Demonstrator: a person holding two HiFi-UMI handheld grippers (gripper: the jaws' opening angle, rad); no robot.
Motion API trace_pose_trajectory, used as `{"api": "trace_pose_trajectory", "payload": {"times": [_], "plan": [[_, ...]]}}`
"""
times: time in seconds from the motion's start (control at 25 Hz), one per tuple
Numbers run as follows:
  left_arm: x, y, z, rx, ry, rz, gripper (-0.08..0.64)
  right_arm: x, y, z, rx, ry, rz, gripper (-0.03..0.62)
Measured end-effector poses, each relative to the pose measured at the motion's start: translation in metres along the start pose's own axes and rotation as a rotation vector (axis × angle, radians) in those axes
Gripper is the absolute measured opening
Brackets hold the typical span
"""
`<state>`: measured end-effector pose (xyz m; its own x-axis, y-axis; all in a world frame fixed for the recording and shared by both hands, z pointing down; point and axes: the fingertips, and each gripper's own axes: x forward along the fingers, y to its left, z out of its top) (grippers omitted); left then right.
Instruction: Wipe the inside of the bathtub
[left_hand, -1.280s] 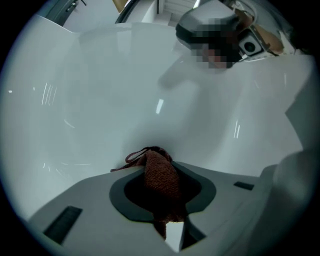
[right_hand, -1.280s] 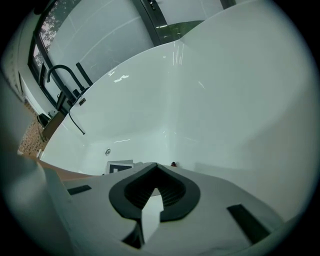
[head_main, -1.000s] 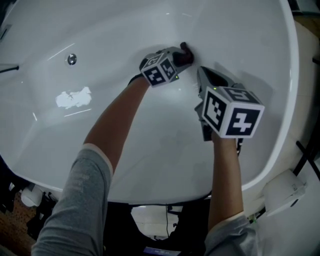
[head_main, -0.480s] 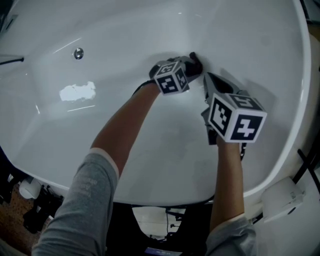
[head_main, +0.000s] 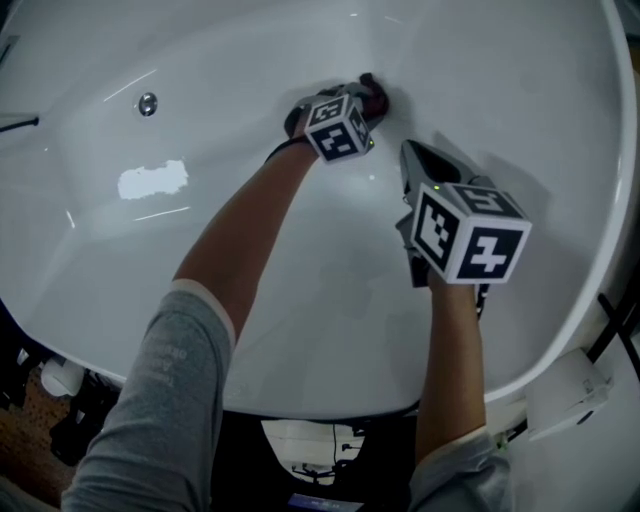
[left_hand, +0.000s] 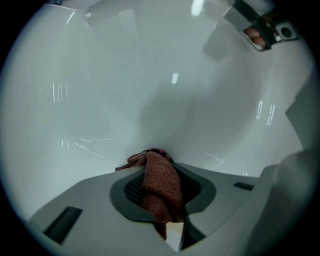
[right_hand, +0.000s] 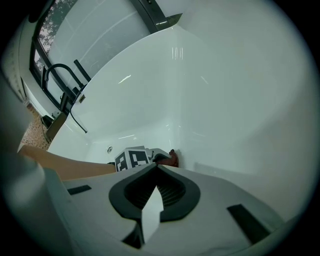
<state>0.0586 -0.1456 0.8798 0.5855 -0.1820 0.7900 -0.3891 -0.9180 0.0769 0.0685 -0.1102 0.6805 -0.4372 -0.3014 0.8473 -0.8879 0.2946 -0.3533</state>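
The white bathtub (head_main: 230, 50) fills the head view. My left gripper (head_main: 372, 97) reaches deep into the basin, shut on a reddish-brown cloth (head_main: 373, 100) that presses against the tub's curved wall. In the left gripper view the cloth (left_hand: 162, 190) hangs bunched between the closed jaws, its tip touching the white surface. My right gripper (head_main: 409, 152) hovers nearer to me, to the right of the left one, jaws closed with nothing in them. From the right gripper view, its tips (right_hand: 156, 167) meet, and beyond them are the left gripper's marker cube (right_hand: 132, 159) and the cloth (right_hand: 173, 158).
A round metal fitting (head_main: 147, 102) sits on the tub wall at the left. A black cable (head_main: 18, 124) lies over the far left rim. Black pipework (right_hand: 60, 80) stands beyond the tub. A white object (head_main: 565, 395) sits outside the rim at lower right.
The left gripper with the cloth slid down and right along the wall, then back up and left. The right gripper stayed about where it was.
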Motion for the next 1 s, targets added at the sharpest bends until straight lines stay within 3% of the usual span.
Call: {"api": "trace_pose_trajectory", "payload": {"times": [0.24, 0.4, 0.48, 0.6, 0.76, 0.88, 1.0], "plan": [[-0.002, -0.026, -0.010, 0.006, 0.038, -0.067, 0.100, 0.008, 0.010, -0.003, -0.008, 0.010, 0.012, 0.009], [0.000, -0.072, -0.021, 0.068, 0.045, -0.180, 0.100, 0.013, 0.010, -0.004, -0.007, 0.012, 0.015, 0.009], [0.001, -0.088, -0.027, 0.107, 0.055, -0.199, 0.101, 0.013, 0.009, -0.005, -0.008, 0.012, 0.012, 0.009], [0.002, -0.067, -0.034, 0.101, 0.078, -0.128, 0.100, 0.013, 0.010, -0.003, -0.023, 0.012, 0.003, 0.009], [-0.005, 0.002, -0.046, -0.022, 0.120, 0.019, 0.100, 0.014, 0.011, 0.000, -0.041, 0.007, 0.001, 0.009], [-0.011, 0.013, -0.049, -0.021, 0.133, 0.020, 0.101, 0.015, 0.013, -0.001, -0.047, 0.010, 0.004, 0.009], [-0.014, -0.007, -0.057, 0.029, 0.135, -0.012, 0.100, 0.018, 0.013, -0.003, -0.050, 0.017, 0.007, 0.009]]}}
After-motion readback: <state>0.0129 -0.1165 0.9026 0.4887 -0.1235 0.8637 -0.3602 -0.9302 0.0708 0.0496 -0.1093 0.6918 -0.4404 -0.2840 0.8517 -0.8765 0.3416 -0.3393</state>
